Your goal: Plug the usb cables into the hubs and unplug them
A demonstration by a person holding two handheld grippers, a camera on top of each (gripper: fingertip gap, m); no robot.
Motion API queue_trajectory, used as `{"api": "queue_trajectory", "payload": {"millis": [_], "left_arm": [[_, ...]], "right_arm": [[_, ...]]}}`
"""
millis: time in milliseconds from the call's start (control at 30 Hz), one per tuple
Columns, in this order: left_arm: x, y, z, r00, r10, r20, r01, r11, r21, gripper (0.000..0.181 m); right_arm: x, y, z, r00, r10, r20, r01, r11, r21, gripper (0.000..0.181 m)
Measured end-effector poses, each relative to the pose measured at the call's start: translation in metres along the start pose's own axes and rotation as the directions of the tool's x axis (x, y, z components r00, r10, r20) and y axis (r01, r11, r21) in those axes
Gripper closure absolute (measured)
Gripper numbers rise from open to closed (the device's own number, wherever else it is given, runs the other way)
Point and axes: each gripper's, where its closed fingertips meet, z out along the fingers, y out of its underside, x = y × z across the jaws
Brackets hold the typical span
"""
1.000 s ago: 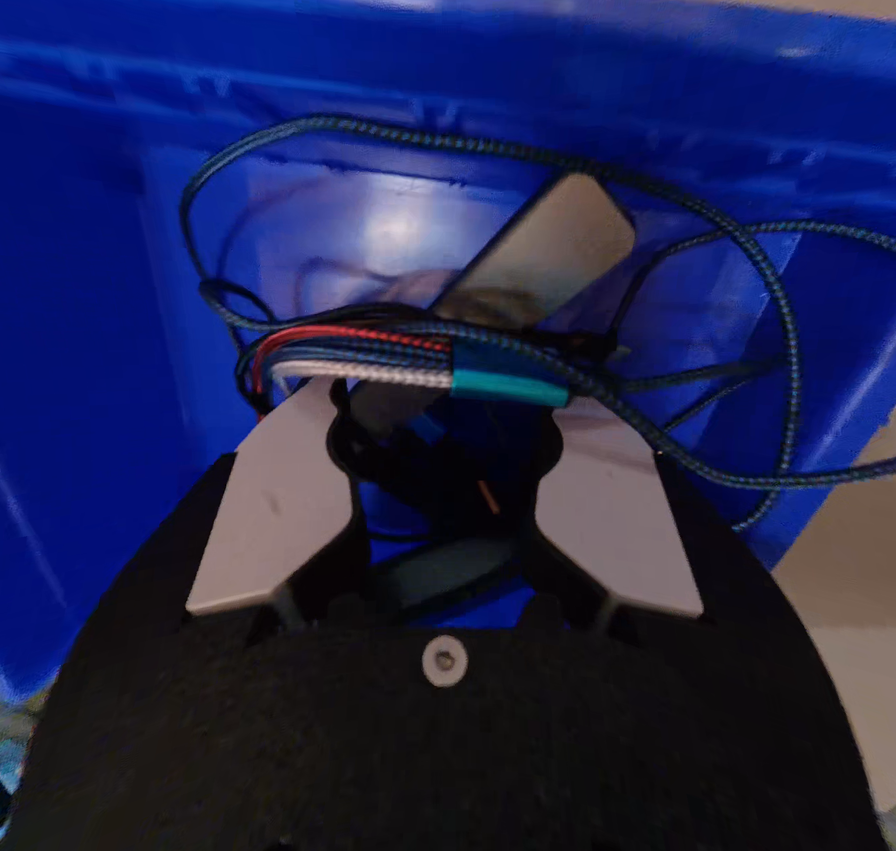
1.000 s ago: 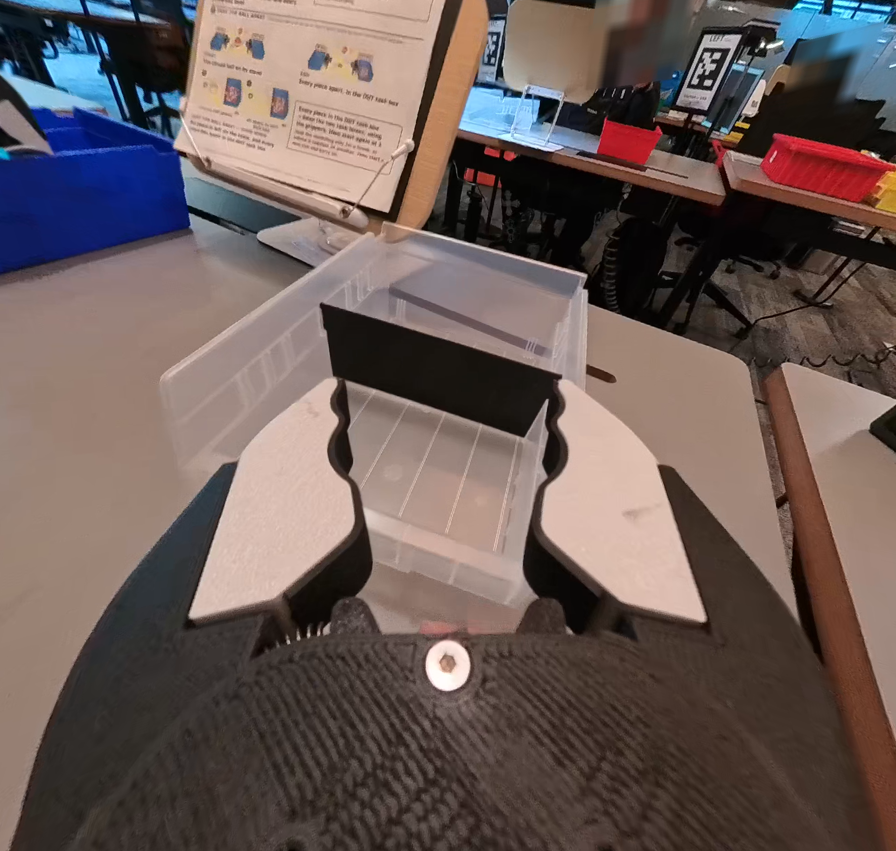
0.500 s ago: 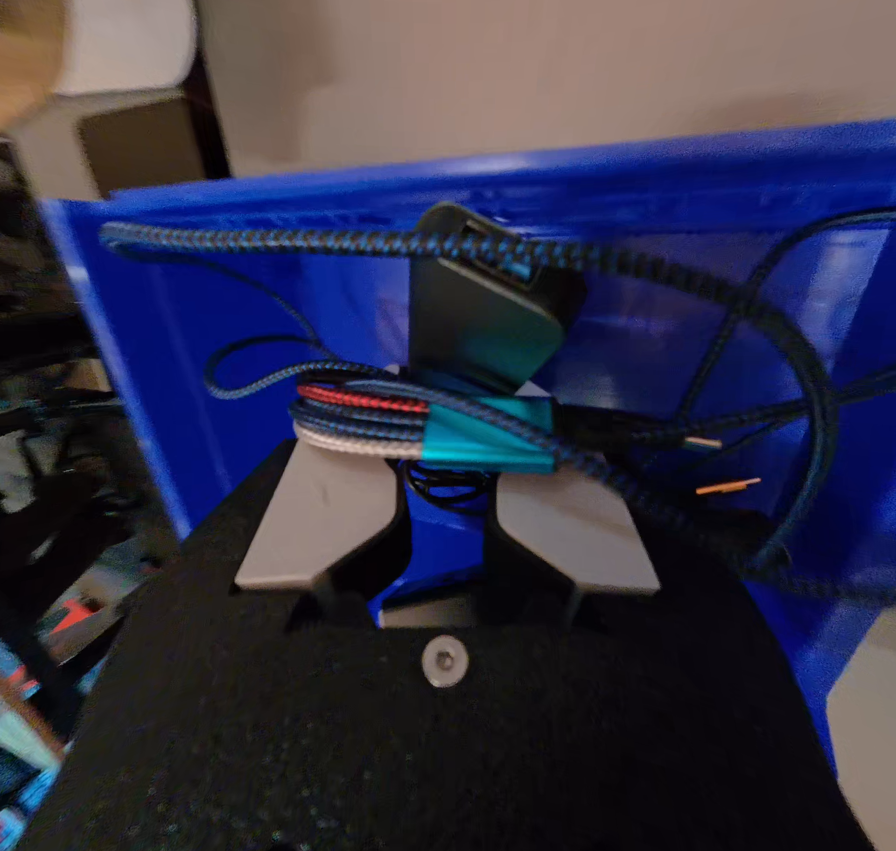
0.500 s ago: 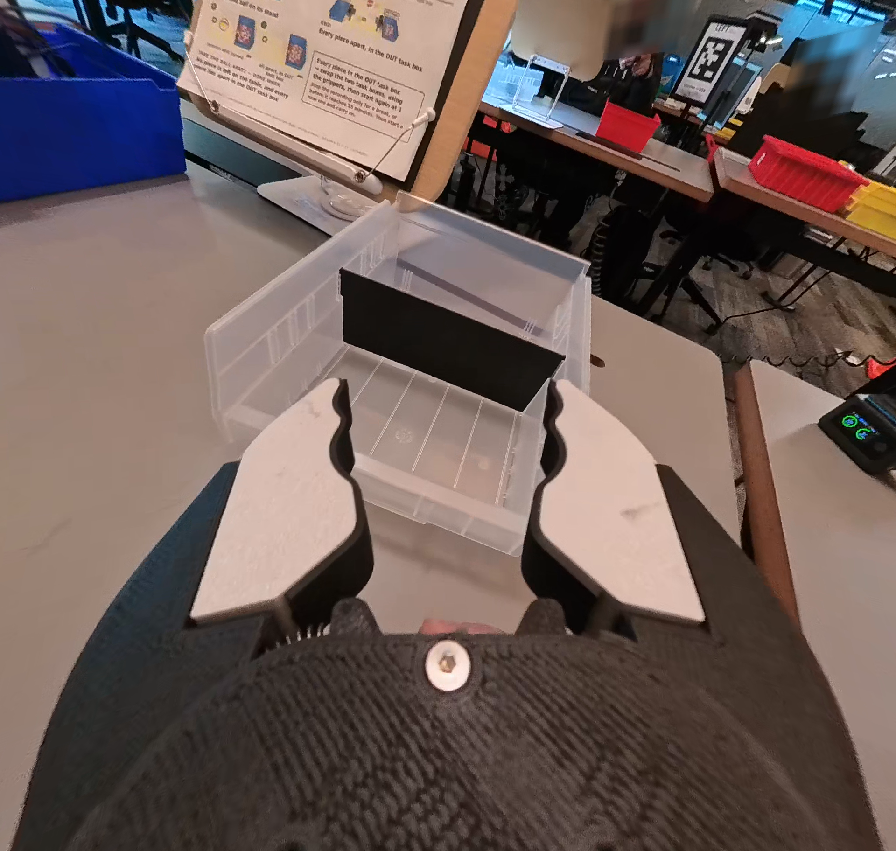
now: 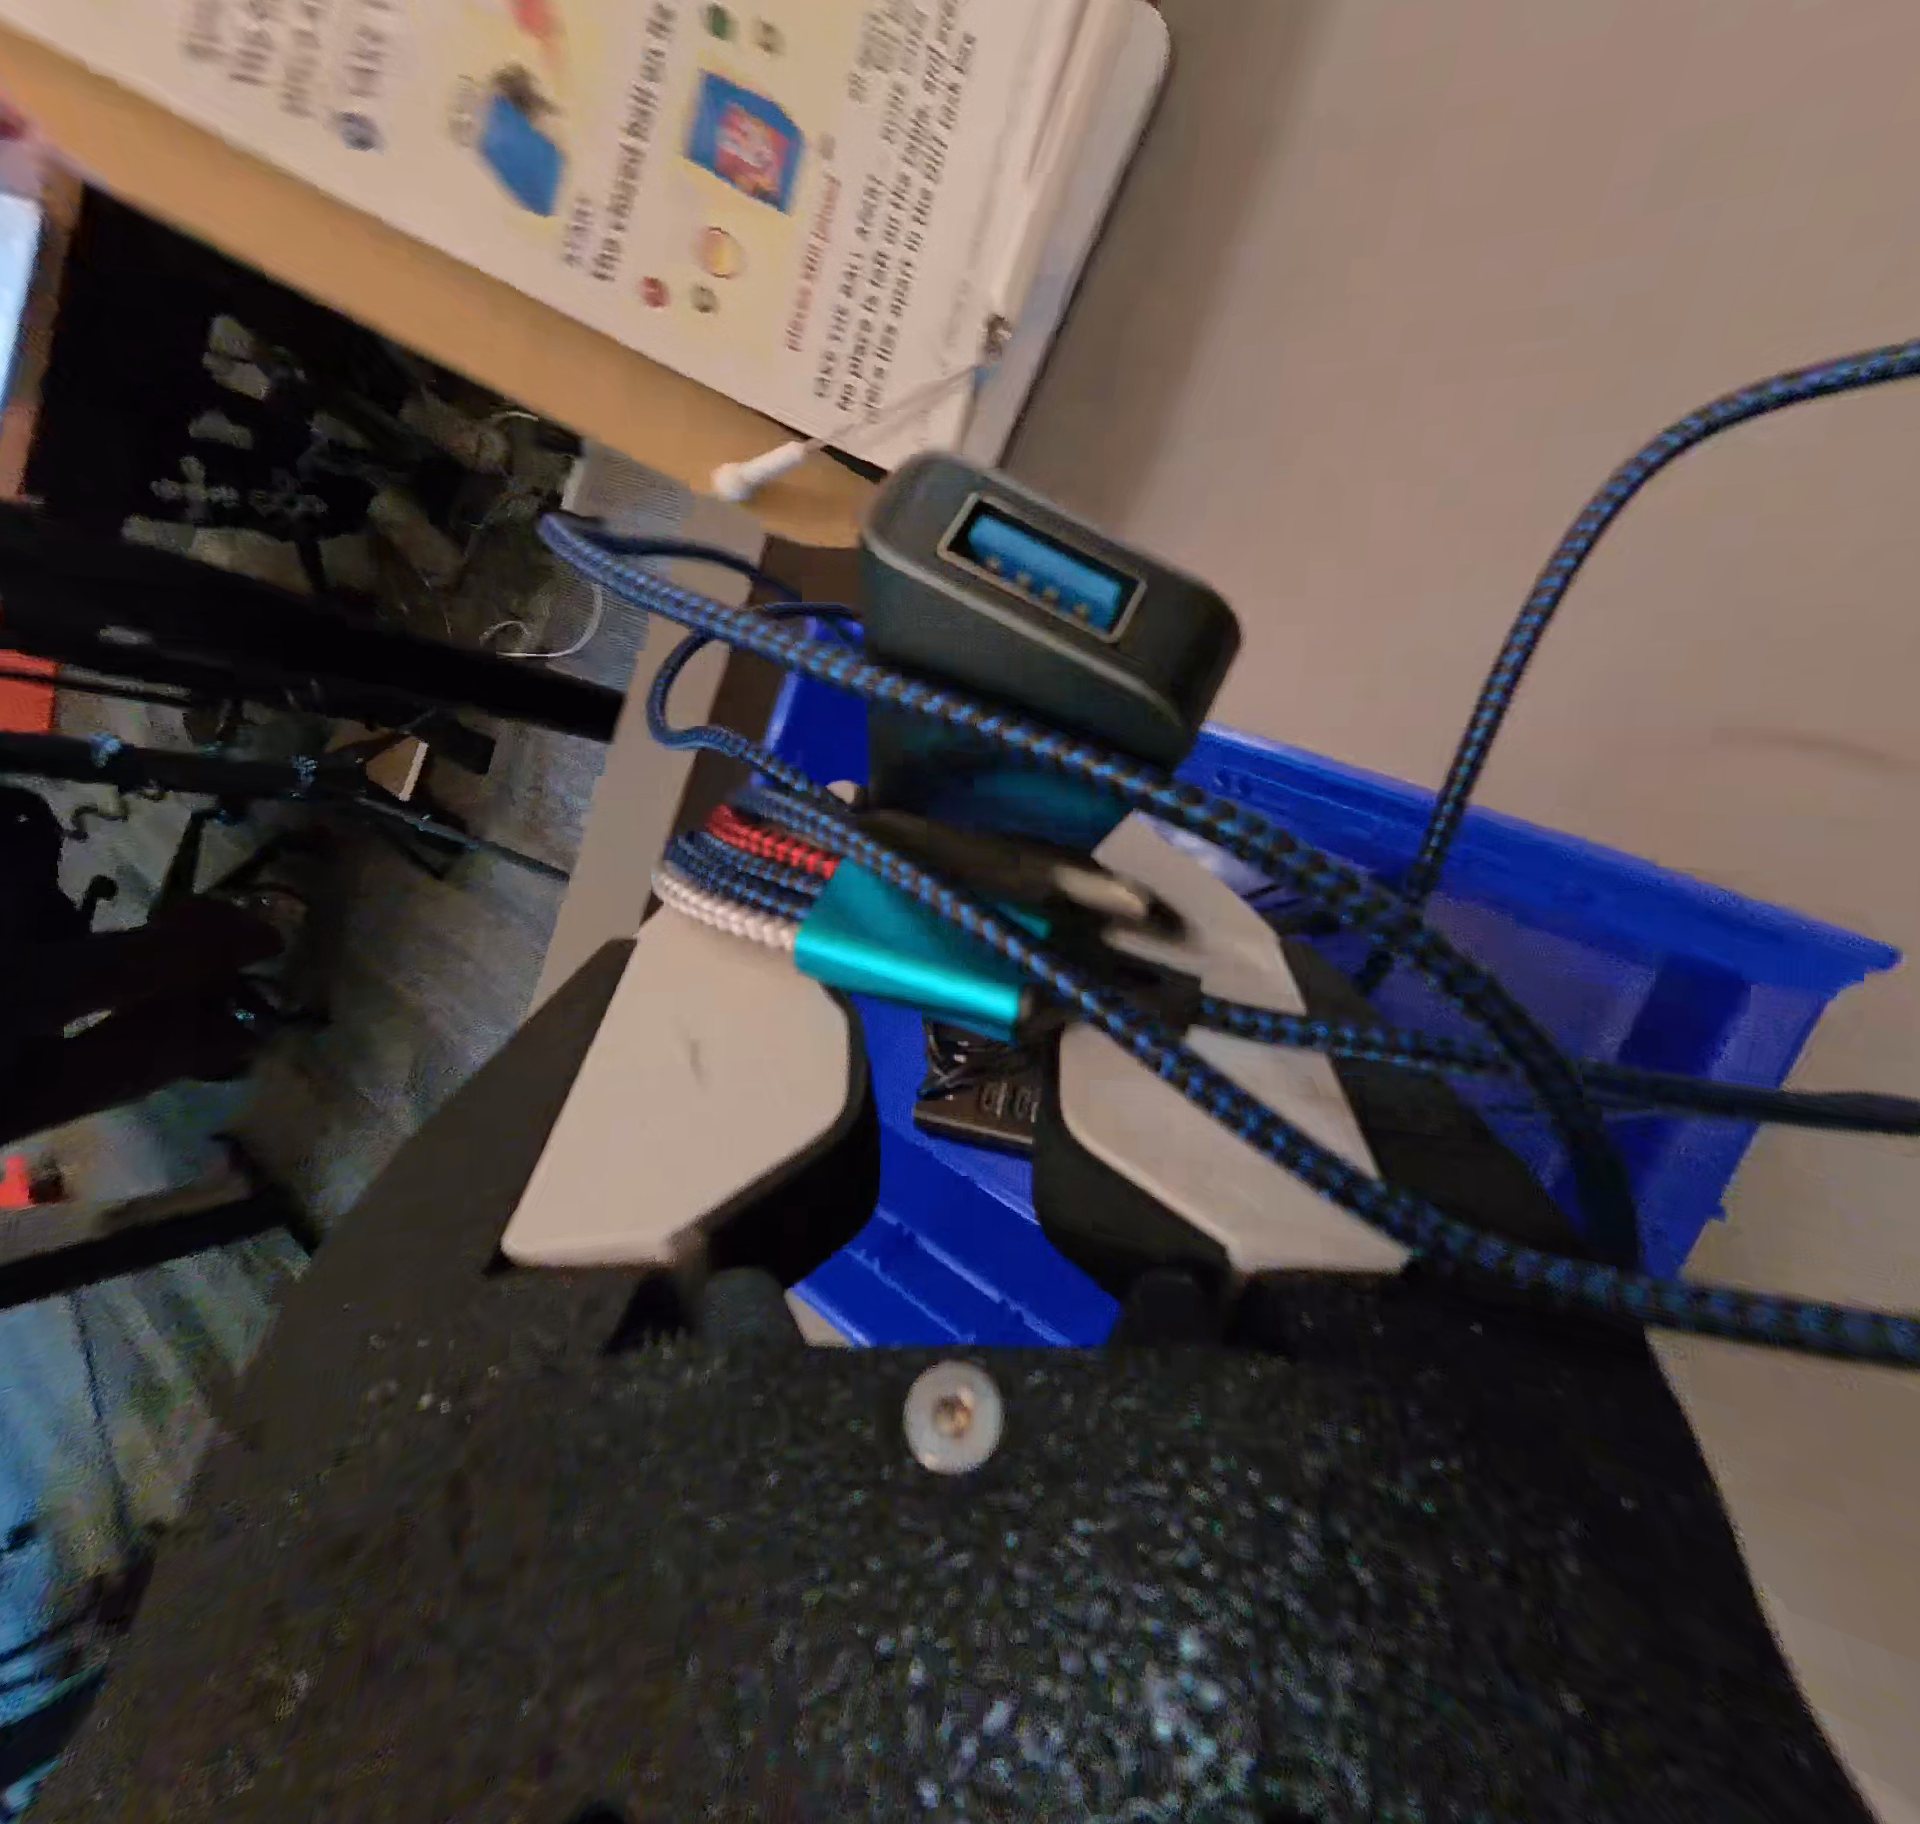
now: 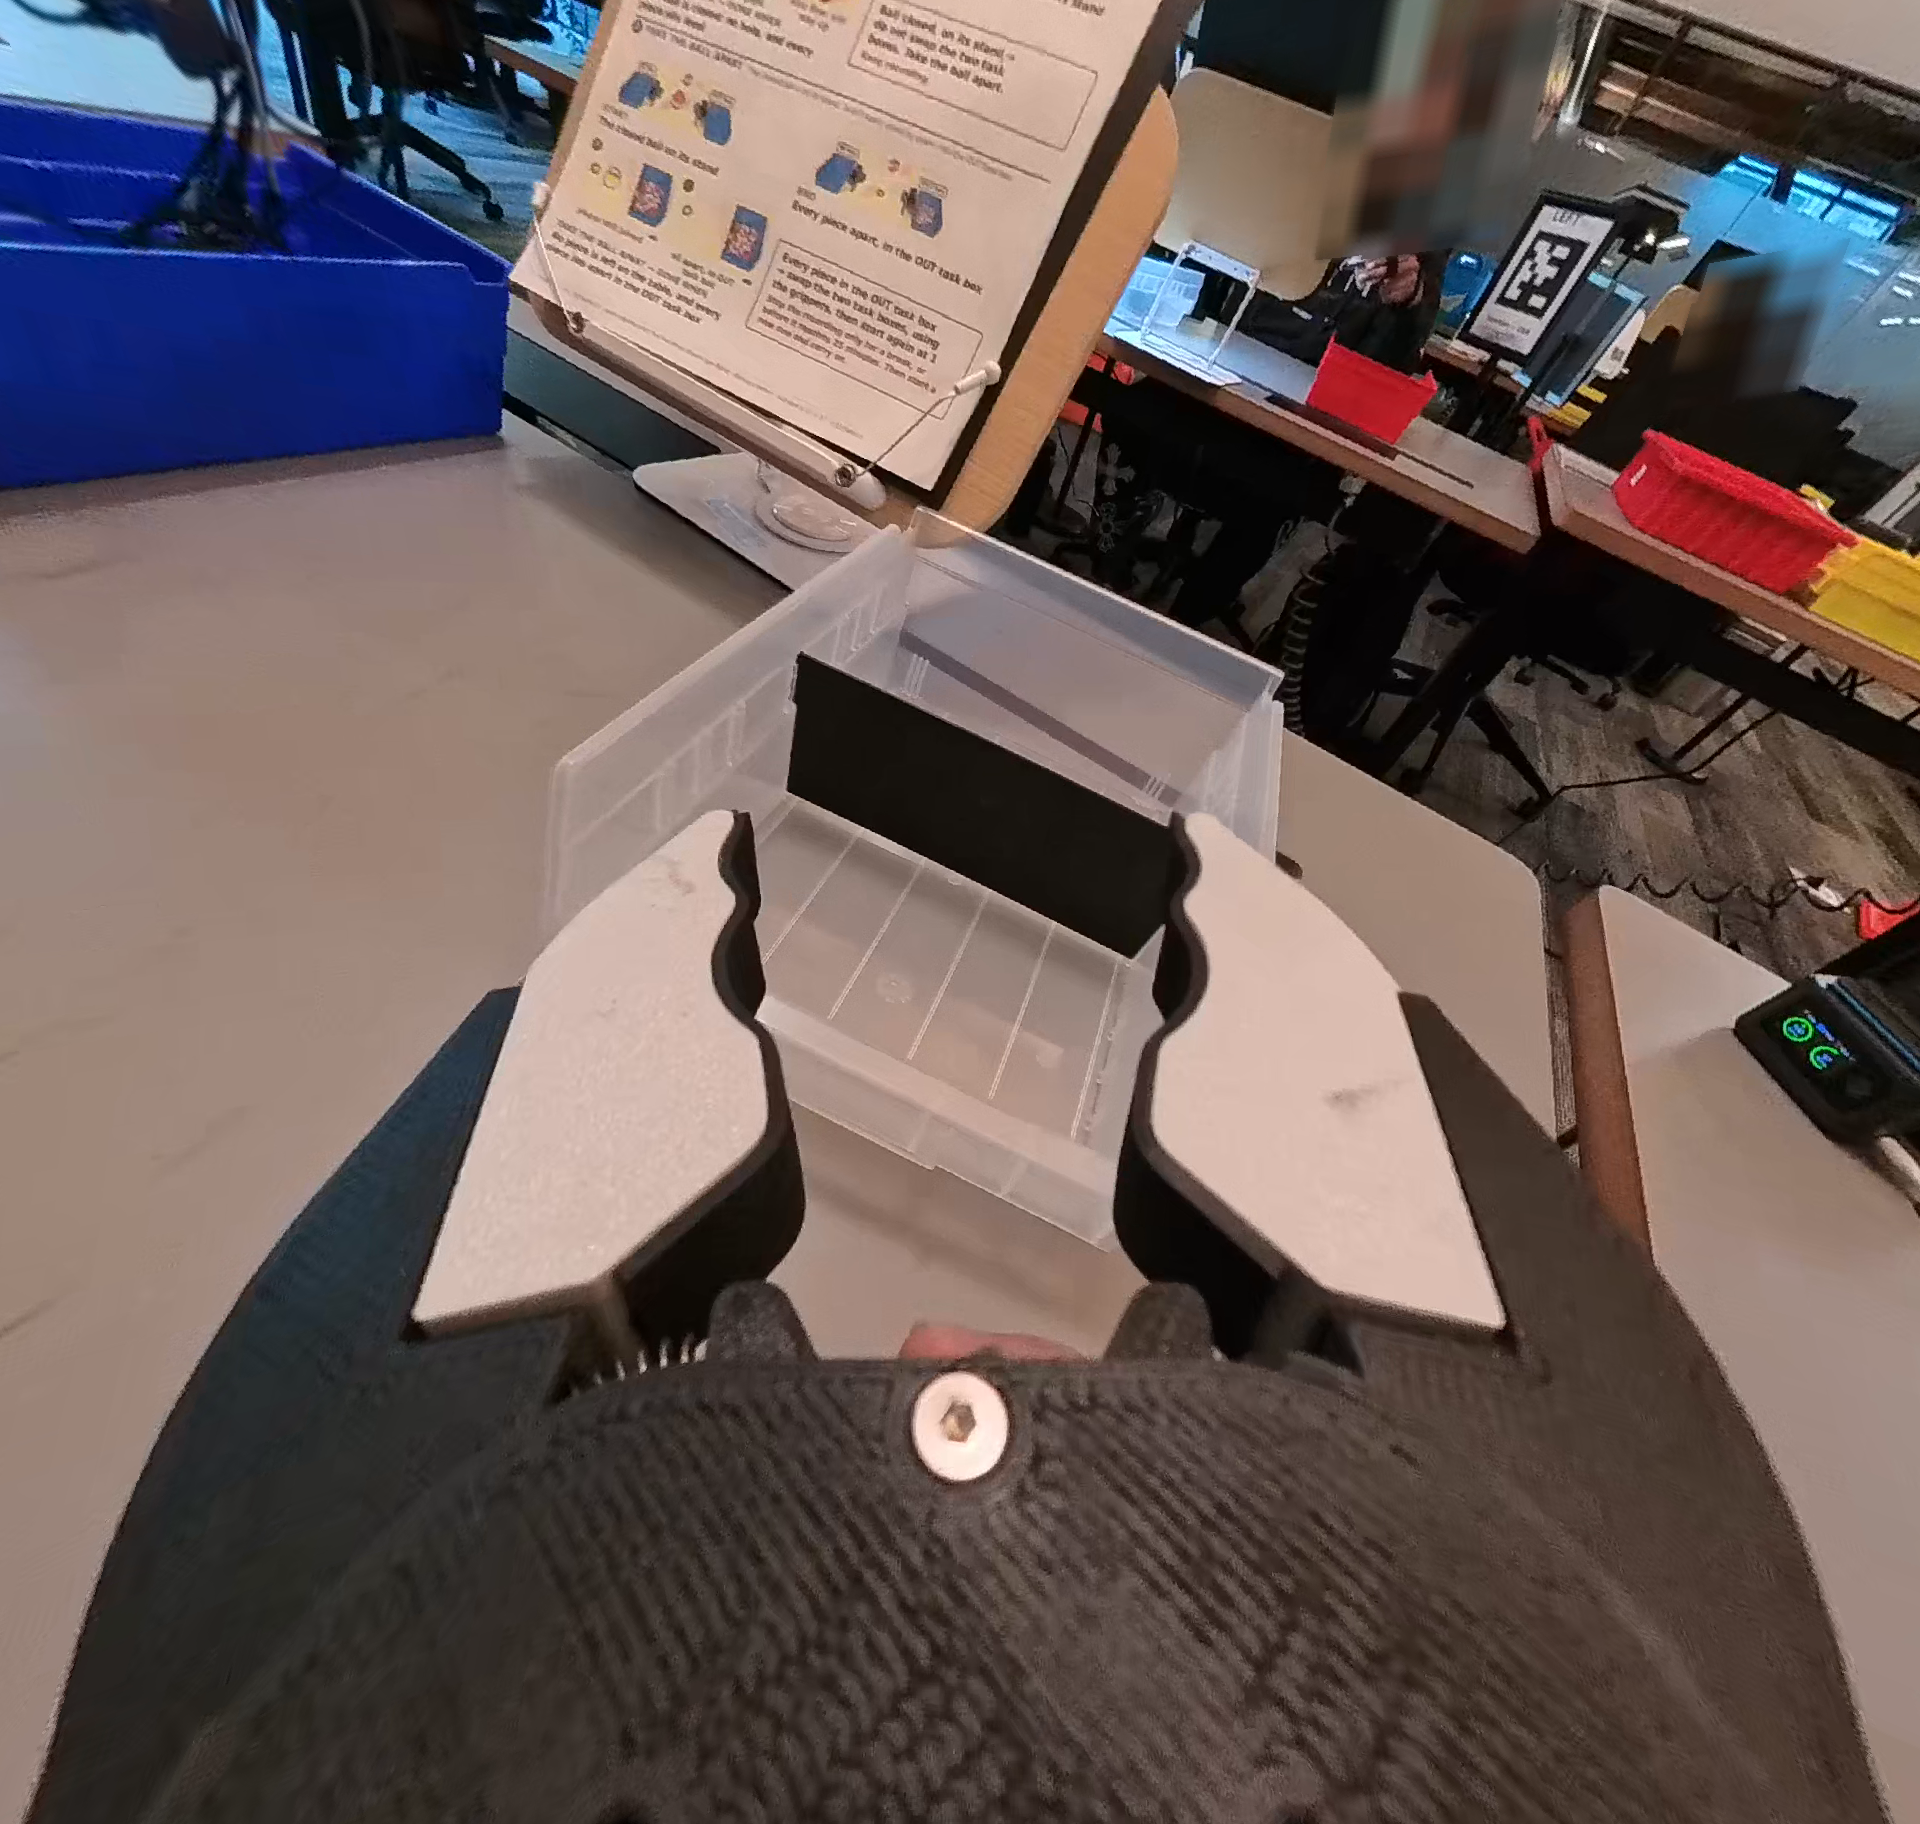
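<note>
Hub (image 5: 1049, 621) and tangled cables (image 5: 1143, 953) sit pinched in the left tool (image 5: 951, 943), held above the blue bin (image 5: 1558, 901). Right tool (image 6: 961, 927) is wide, empty, over the clear box (image 6: 935, 735) on the bench (image 6: 260, 735). Risk – braided loops trailing into the bin may snag and drag the bundle loose.

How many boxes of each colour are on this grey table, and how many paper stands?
Blue bin: 1
Clear bin: 1
Paper stand: 1
Total: 3
</note>
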Motion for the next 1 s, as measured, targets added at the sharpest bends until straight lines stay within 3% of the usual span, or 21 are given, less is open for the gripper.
{"api": "queue_trajectory", "payload": {"millis": [267,400,467,600,833,1000], "left_arm": [[-0.018,-0.015,-0.050,0.997,-0.018,0.079,0.019,1.000,-0.009,0.150],[-0.038,-0.045,-0.080,0.981,-0.113,0.159,0.091,0.986,0.139,0.150],[-0.052,-0.056,-0.098,0.966,-0.062,0.252,0.027,0.990,0.142,0.151],[-0.056,-0.093,-0.128,0.953,-0.010,0.302,-0.043,0.985,0.168,0.151],[-0.028,-0.177,-0.173,0.927,0.108,0.359,-0.203,0.949,0.240,0.152],[0.030,-0.205,-0.163,0.908,0.253,0.334,-0.315,0.938,0.148,0.152]], "right_arm": [[-0.002,-0.007,-0.004,1.000,-0.003,0.011,0.003,1.000,0.025,0.108],[-0.005,-0.007,-0.004,1.000,-0.011,0.022,0.011,1.000,0.023,0.108],[-0.005,-0.007,-0.005,1.000,-0.014,0.022,0.014,1.000,0.022,0.108],[-0.004,-0.010,-0.007,1.000,-0.021,0.017,0.021,0.999,0.027,0.108],[-0.007,-0.017,-0.008,0.999,-0.020,0.027,0.018,0.998,0.053,0.108],[-0.023,-0.034,-0.006,0.997,-0.035,0.067,0.028,0.995,0.098,0.109]]}}
